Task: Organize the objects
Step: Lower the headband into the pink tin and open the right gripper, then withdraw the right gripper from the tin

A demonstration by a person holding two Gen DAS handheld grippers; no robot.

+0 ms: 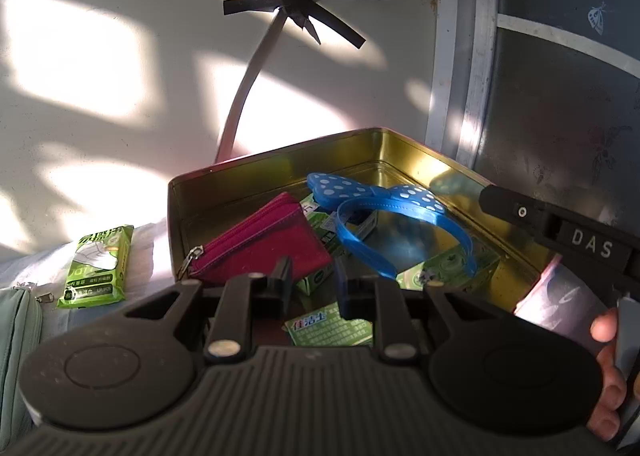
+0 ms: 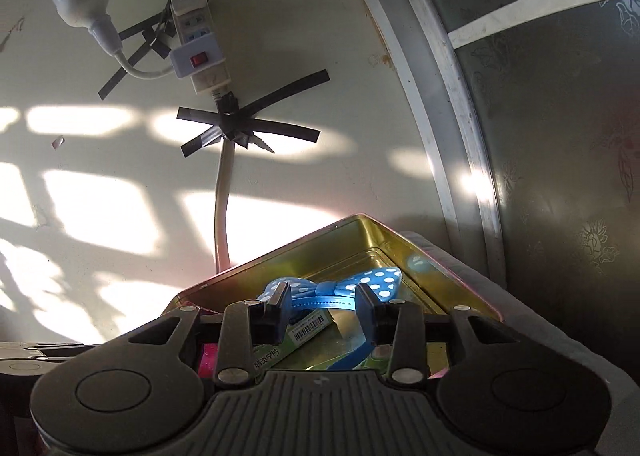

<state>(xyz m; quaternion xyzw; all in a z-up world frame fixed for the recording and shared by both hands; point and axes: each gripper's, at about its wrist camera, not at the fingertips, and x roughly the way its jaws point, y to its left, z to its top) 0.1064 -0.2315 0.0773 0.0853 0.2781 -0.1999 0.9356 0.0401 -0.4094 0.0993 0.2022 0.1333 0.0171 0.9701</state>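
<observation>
A gold tin box (image 1: 208, 200) holds a magenta zip pouch (image 1: 264, 248), a blue polka-dot bow headband (image 1: 360, 192) and green packets (image 1: 452, 268). My left gripper (image 1: 314, 276) is open and empty, just over the box's near edge by the pouch. The other gripper's body (image 1: 560, 232) shows at the right with the hand holding it. In the right wrist view the box (image 2: 352, 240) lies ahead; my right gripper (image 2: 324, 296) is open, its fingers either side of the headband (image 2: 332, 288), above a green packet (image 2: 288, 340).
A green tissue pack (image 1: 98, 268) lies on the cloth left of the box, beside a pale green bag (image 1: 16, 336). A wall behind carries a taped cable (image 1: 248, 84) and a power strip (image 2: 200, 52). A grey patterned door (image 2: 560, 136) stands at the right.
</observation>
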